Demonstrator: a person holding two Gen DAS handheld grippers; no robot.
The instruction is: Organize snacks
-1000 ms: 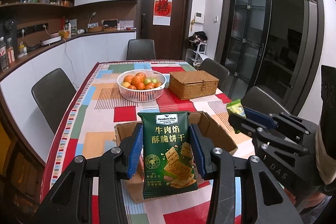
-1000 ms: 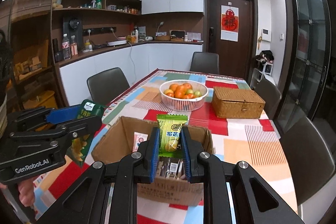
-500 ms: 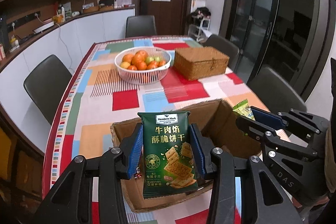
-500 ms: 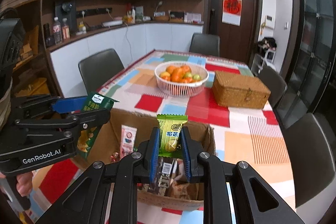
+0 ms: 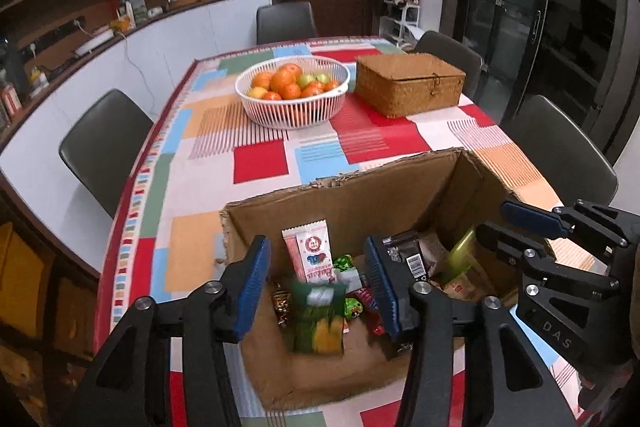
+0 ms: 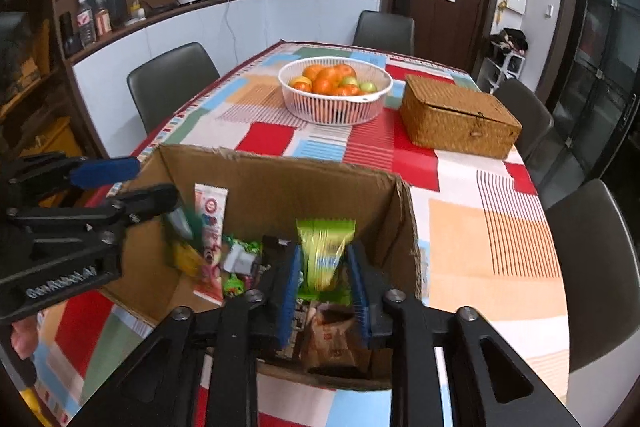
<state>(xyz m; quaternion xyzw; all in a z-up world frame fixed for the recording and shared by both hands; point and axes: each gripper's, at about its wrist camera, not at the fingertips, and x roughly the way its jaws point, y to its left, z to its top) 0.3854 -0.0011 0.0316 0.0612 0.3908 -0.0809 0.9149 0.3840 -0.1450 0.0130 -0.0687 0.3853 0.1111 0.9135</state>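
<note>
**Snack packets over an open carton**

Patchwork cloth in red, blue, orange and green covers the dining counter (image 5: pixel 260 163), with dark chairs around it and a brown door behind carrying a red paper hanging.

At the near end stands an open cardboard box (image 5: pixel 360 195), its flaps up. The left tool (image 5: pixel 316 283) hovers over the box's left half with its blue-padded fingers spread wide, gripping nothing; its side reads "GenRobot.AI" in the right wrist view. Between and below those fingers a dark green snack packet (image 5: pixel 318 319) shows blurred inside the box, touching neither pad; its print cannot be read. Just behind it a pink-and-white sachet (image 5: pixel 310 255) stands upright against the loose sweets, bearing a round red emblem and small lettering too fine to make out. A black wrapper with a barcode (image 5: pixel 412 259) lies to its right.

Further right, the right tool (image 6: pixel 324 279), marked "DAS" on its body, pinches a light green packet (image 6: pixel 324 251) between its pads, held upright over the box's right half above a brown wrapper.

Beyond the box sit a white slatted basket (image 5: pixel 294 111) of oranges and green fruit, then a closed woven wicker case (image 5: pixel 408 91) to its right.
</note>
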